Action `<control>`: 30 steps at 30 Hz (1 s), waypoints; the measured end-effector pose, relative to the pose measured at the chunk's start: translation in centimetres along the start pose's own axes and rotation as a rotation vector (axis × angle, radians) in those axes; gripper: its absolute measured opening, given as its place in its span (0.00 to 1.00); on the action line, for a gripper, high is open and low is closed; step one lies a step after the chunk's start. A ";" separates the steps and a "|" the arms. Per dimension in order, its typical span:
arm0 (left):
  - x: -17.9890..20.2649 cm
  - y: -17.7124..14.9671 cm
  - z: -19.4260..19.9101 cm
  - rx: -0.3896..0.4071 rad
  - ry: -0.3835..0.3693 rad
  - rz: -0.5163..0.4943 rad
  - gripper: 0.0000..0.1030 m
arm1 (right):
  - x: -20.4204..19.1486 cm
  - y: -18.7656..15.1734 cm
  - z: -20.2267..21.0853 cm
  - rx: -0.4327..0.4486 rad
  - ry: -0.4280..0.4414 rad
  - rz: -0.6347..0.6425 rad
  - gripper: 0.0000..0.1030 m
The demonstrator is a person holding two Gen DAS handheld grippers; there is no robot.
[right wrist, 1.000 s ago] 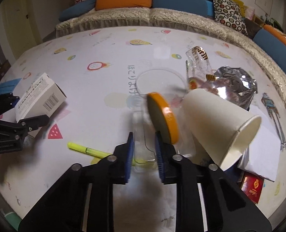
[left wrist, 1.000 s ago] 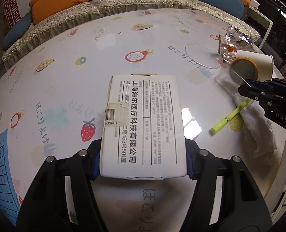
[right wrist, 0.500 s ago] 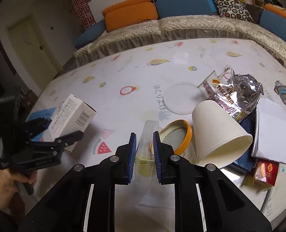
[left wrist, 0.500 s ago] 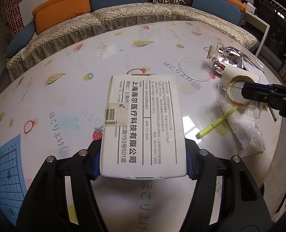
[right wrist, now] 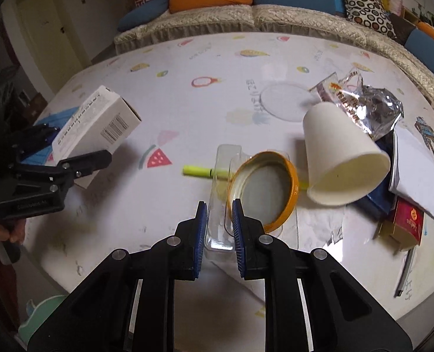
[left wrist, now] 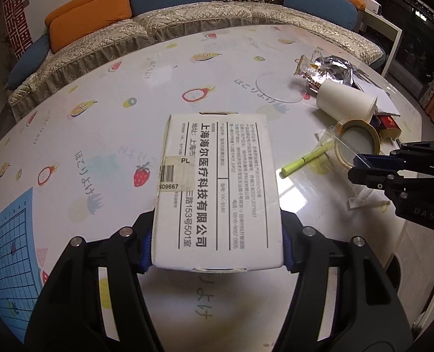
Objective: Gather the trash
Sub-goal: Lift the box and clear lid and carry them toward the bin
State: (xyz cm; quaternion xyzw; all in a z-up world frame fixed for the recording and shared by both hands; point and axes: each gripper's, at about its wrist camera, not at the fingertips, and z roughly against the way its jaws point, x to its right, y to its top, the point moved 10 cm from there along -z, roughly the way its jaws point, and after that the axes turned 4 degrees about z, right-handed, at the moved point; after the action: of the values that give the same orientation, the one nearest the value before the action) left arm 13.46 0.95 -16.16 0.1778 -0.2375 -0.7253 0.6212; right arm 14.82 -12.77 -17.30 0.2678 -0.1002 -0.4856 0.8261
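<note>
1. We work at a large white table (left wrist: 217, 67) printed with fruit pictures, a long sofa (left wrist: 187, 20) behind it. No trash bin shows in either view, so we judge nothing is disposed of yet.
2. Our left gripper (left wrist: 217, 243) has its jaws spread wide and clamped on the sides of a white cardboard box (left wrist: 217, 187) printed with black Chinese text, held above the table.
3. Our right gripper (right wrist: 219, 231) has its jaws nearly closed, pinching the wall of a clear plastic container (right wrist: 221, 193). An orange-rimmed lid (right wrist: 264, 187) lies inside it.
4. Still on the table, to our right: a white paper cup (right wrist: 340, 158) on its side, and a crumpled foil snack wrapper (right wrist: 366, 108) just behind it.
5. Smaller pieces also left: a yellow-green highlighter (right wrist: 198, 171) behind the container, a crumpled tissue (right wrist: 325, 223) and a small red packet (right wrist: 404, 223).
6. We judge two items are in hand and most of the clutter remains.
</note>
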 end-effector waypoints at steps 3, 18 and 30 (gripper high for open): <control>0.3 -0.7 -0.2 -0.009 -0.006 0.002 0.58 | 0.5 -1.0 -0.4 -0.024 -0.014 -0.013 0.18; 1.5 -1.4 0.5 -0.013 -0.010 -0.011 0.58 | -0.5 -0.8 0.3 -0.078 -0.090 0.103 0.17; 6.2 -0.1 4.9 0.048 -0.045 -0.093 0.58 | 0.4 -0.9 9.4 0.029 -0.122 0.087 0.17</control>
State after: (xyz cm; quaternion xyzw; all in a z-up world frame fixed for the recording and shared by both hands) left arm 9.63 -4.55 -11.97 0.1872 -0.2601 -0.7512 0.5770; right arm 10.36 -16.75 -10.00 0.2450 -0.1692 -0.4632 0.8347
